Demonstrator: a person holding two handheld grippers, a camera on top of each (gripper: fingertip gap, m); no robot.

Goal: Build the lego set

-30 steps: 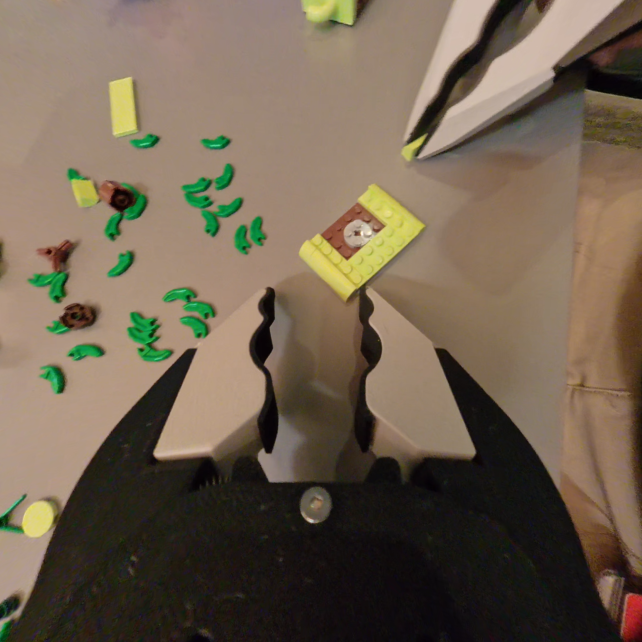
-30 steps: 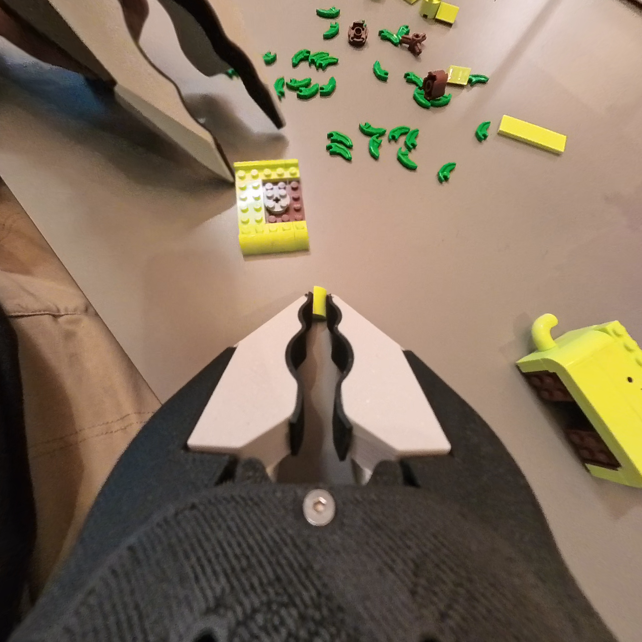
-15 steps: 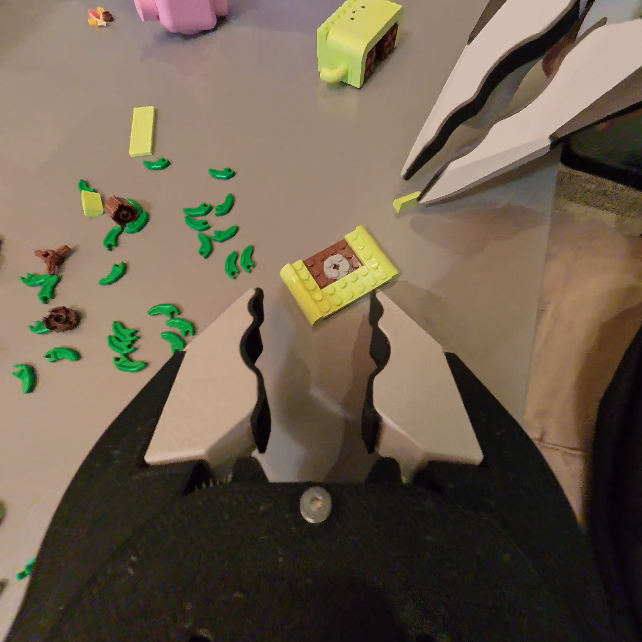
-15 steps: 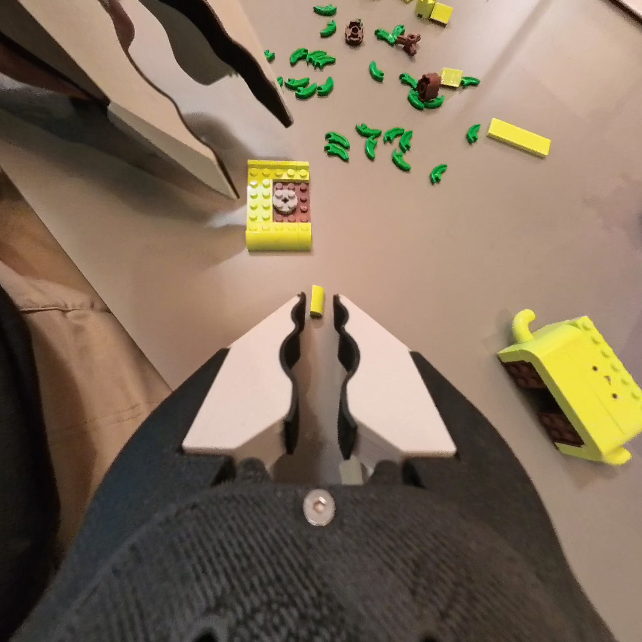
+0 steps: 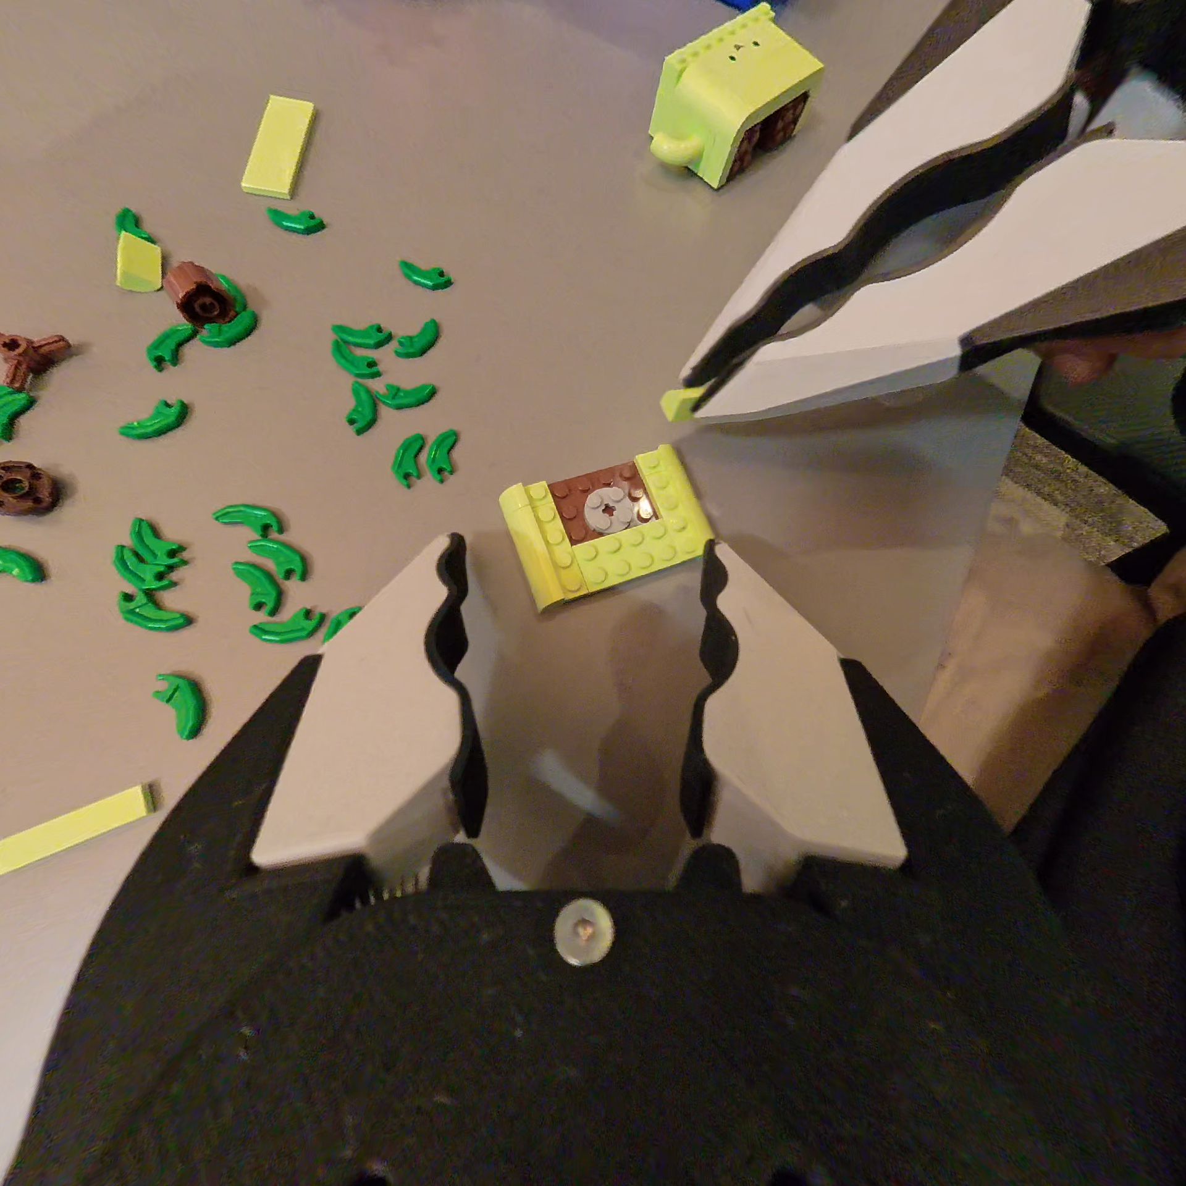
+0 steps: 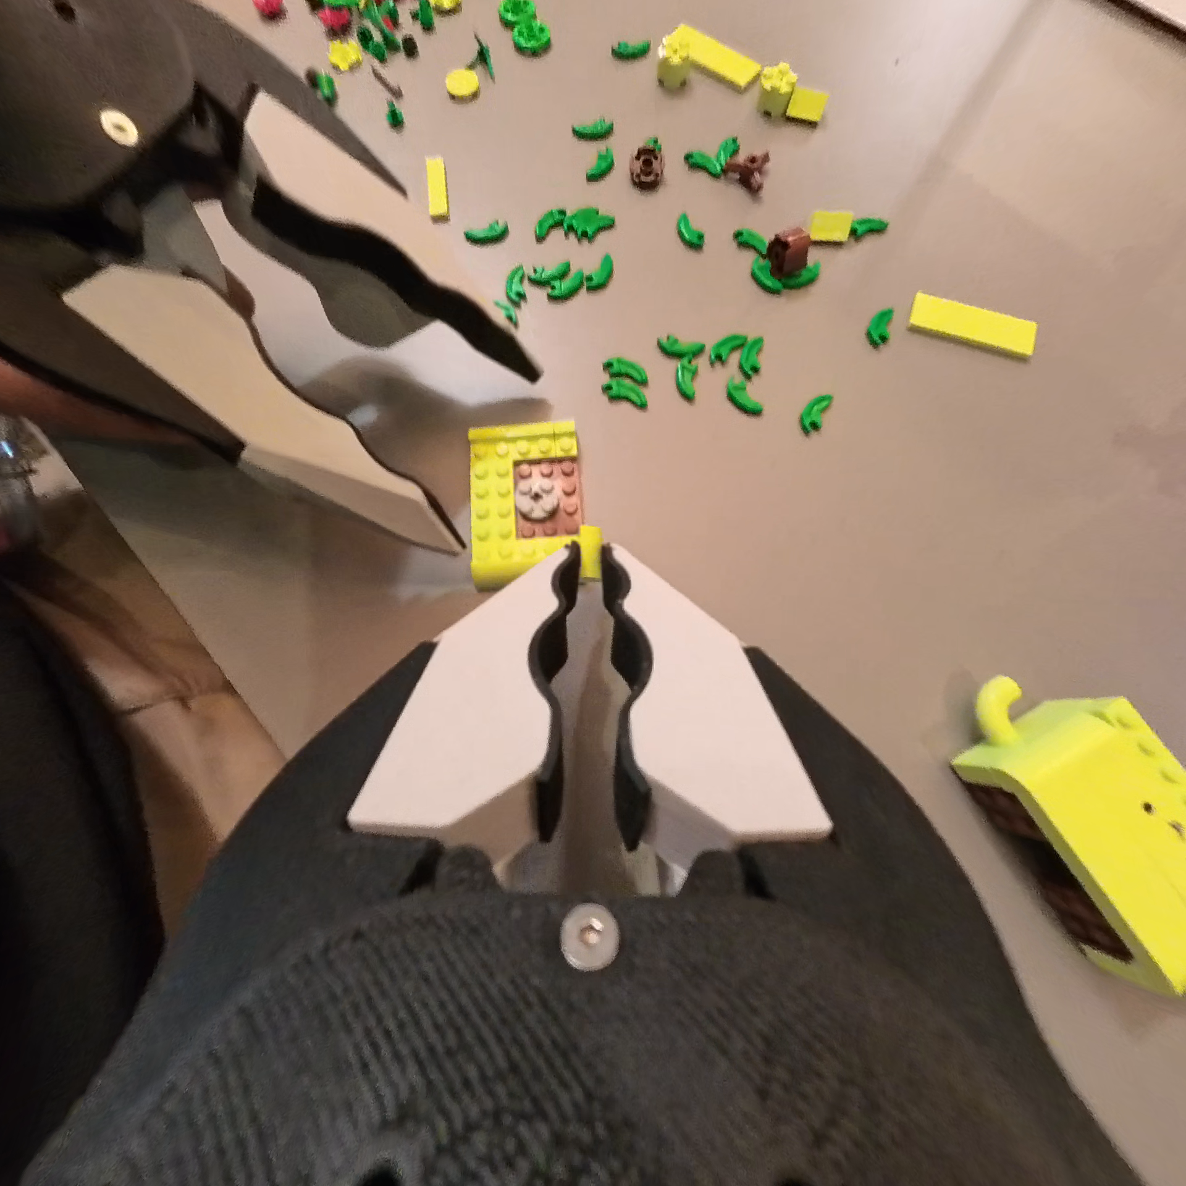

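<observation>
Grey-fingered right gripper (image 6: 589, 557), lower centre of its frame, is clamped on a small lime-green Lego piece (image 6: 590, 550) at its fingertips. Just beyond, at mid-frame, the lime-and-brown studded Lego plate assembly (image 5: 604, 525) lies flat on the grey tabletop (image 5: 513, 192). Left gripper (image 5: 581, 552) stands with jaws wide apart just short of the plate. Green curved leaf pieces (image 5: 385, 378) scatter toward the upper left.

Lime-and-brown studded plate (image 5: 606, 526) lies flat; small lime piece (image 6: 590, 553) above it.
</observation>
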